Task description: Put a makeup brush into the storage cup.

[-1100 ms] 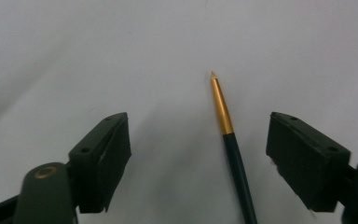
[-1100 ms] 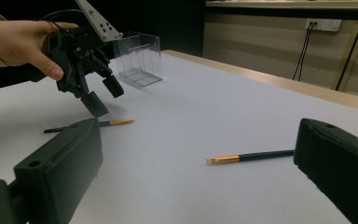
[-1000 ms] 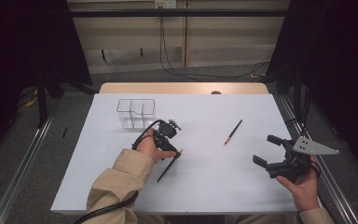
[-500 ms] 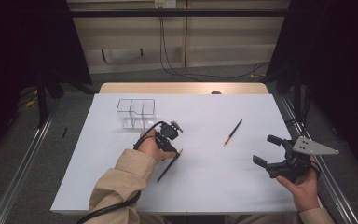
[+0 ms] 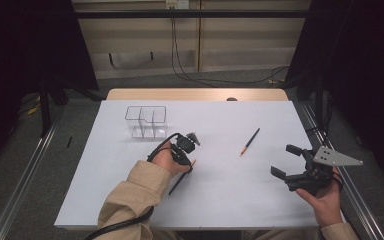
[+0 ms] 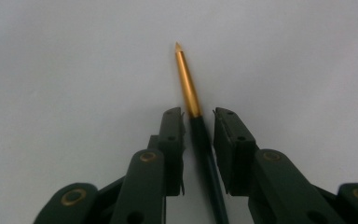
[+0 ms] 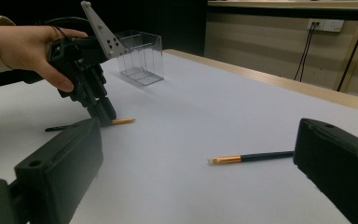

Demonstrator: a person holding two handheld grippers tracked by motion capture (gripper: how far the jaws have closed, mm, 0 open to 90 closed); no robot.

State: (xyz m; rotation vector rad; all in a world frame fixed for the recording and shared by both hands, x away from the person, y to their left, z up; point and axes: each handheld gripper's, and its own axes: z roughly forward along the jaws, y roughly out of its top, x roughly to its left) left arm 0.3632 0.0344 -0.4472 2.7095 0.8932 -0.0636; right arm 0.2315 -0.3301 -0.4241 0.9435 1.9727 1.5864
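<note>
Toward the desk's [image 5: 260, 200] far left corner stands a clear plastic two-compartment box [image 5: 146, 121]. Just nearer, the left gripper [image 6: 198, 116] points down; its jaws have just been closing and stand narrow around a slim black pen with a gold tip [image 6: 188, 84], which lies flat on the desk, a sliver of gap either side. Mid-desk lies a second black, gold-tipped pen [image 5: 250, 141]. By the right edge, the right gripper [image 5: 287, 161] gapes wide, empty.

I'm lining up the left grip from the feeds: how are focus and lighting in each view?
Left gripper view: the pen is sharp at its gold end, soft near the lens; even, dim light on the table, no glare. Right gripper view: its own jaws blur close up; the left gripper and second pen are clear. High view: bright table, dark surroundings.
</note>
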